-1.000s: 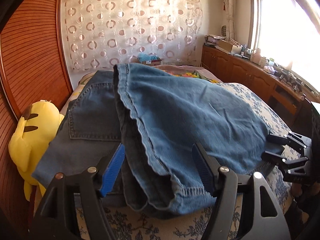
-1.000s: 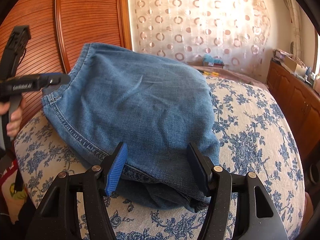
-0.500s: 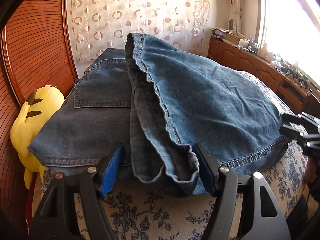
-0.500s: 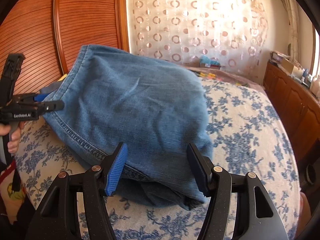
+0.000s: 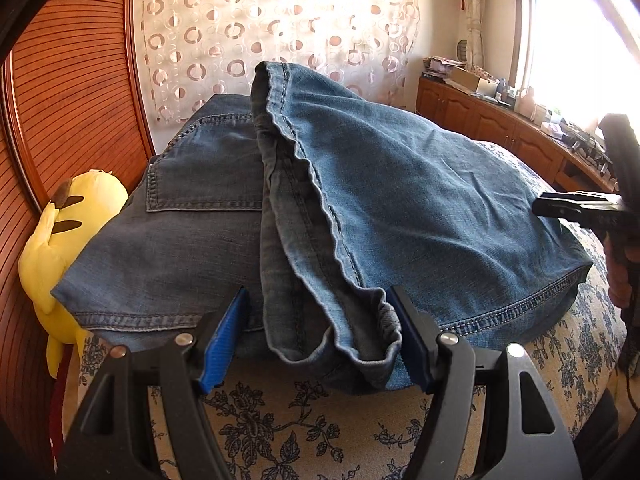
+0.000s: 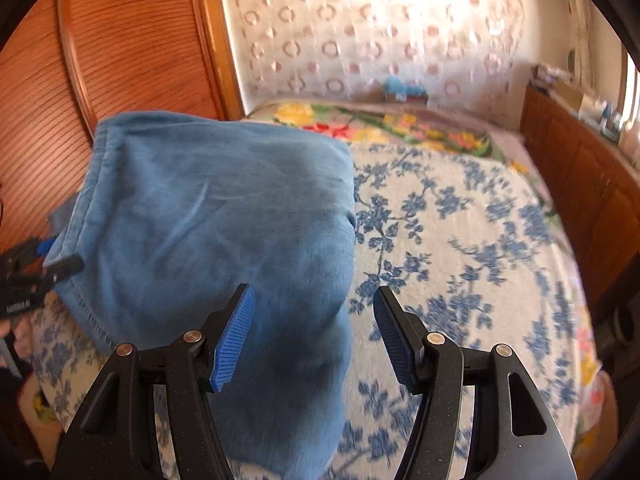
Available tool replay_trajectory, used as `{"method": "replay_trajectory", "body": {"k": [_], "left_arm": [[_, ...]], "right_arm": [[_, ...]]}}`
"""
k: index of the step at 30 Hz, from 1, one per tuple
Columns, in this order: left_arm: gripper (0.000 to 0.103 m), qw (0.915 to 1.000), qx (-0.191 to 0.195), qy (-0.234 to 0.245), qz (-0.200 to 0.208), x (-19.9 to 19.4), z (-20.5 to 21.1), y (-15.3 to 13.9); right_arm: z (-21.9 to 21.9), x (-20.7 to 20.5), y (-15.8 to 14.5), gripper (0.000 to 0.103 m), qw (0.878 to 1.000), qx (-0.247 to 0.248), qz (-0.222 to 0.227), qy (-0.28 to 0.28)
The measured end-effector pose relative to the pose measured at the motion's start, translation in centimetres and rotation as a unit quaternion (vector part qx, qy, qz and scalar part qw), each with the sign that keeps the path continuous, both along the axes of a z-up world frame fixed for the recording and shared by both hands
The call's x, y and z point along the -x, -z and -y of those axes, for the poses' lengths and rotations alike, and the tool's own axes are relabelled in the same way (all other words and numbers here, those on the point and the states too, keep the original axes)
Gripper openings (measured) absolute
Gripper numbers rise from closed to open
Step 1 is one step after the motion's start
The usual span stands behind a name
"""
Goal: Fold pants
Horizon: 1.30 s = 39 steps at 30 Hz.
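Observation:
Blue jeans (image 5: 400, 200) lie folded on the flowered bedspread (image 5: 300, 432), a leg laid over the seat part with its back pocket (image 5: 204, 184). My left gripper (image 5: 317, 292) is open at the near edge, and the bunched leg hem lies loosely between its fingers. In the blurred right wrist view my right gripper (image 6: 314, 292) is open over the right edge of the jeans (image 6: 220, 220), with its right finger above bare bedspread (image 6: 460, 260). The right gripper (image 5: 576, 208) also shows at the right edge of the left wrist view. The left gripper (image 6: 36, 276) shows at the jeans' left corner.
A yellow plush toy (image 5: 68, 232) lies between the bed and the ribbed wooden wall (image 5: 72, 80) on the left. Low wooden cabinets (image 5: 492, 124) with clutter run under the window on the right. A bright flowered blanket (image 6: 400, 128) covers the far end of the bed.
The folded leg has come down flat onto the bed and the left gripper sank a little with it. The right gripper has swung to the right, off the hem it was straddling.

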<state>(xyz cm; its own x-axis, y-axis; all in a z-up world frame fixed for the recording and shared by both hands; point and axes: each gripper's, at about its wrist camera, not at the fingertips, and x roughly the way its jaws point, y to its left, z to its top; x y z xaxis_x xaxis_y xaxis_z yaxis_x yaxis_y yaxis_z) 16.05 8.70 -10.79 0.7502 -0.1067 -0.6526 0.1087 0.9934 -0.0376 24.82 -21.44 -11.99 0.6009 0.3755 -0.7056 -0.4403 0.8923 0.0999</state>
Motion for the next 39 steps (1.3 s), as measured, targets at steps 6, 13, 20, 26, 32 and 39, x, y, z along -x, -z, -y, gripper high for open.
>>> {"method": "replay_trajectory", "body": {"k": [6, 13, 20, 26, 32, 39], "left_arm": [[0.07, 1.0, -0.001, 0.0, 0.0, 0.0, 0.0, 0.1], [0.07, 1.0, 0.003, 0.0, 0.001, -0.1, -0.1, 0.3], [0.07, 1.0, 0.007, -0.006, -0.002, -0.2, -0.2, 0.1], [0.064, 0.9999, 0.007, 0.013, 0.006, 0.3, 0.4, -0.7], [0.064, 0.9991, 0.015, 0.034, 0.02, 1.2, 1.6, -2.3], [0.064, 0.9971, 0.018, 0.063, 0.039, 2.4, 3.5, -4.6]], "right_arm": [[-0.4, -1.5, 0.7, 0.063, 1.0, -0.008, -0.024, -0.003], [-1.2, -1.9, 1.8, 0.063, 0.999, -0.001, -0.052, -0.013], [-1.5, -1.5, 2.0, 0.038, 0.998, -0.015, -0.061, -0.026], [0.0, -0.8, -0.1, 0.004, 0.997, -0.04, -0.05, -0.043], [1.9, 3.1, -4.9, 0.003, 0.997, -0.051, -0.008, -0.055], [7.8, 5.5, -5.7, 0.003, 0.999, -0.015, -0.012, -0.025]]}}
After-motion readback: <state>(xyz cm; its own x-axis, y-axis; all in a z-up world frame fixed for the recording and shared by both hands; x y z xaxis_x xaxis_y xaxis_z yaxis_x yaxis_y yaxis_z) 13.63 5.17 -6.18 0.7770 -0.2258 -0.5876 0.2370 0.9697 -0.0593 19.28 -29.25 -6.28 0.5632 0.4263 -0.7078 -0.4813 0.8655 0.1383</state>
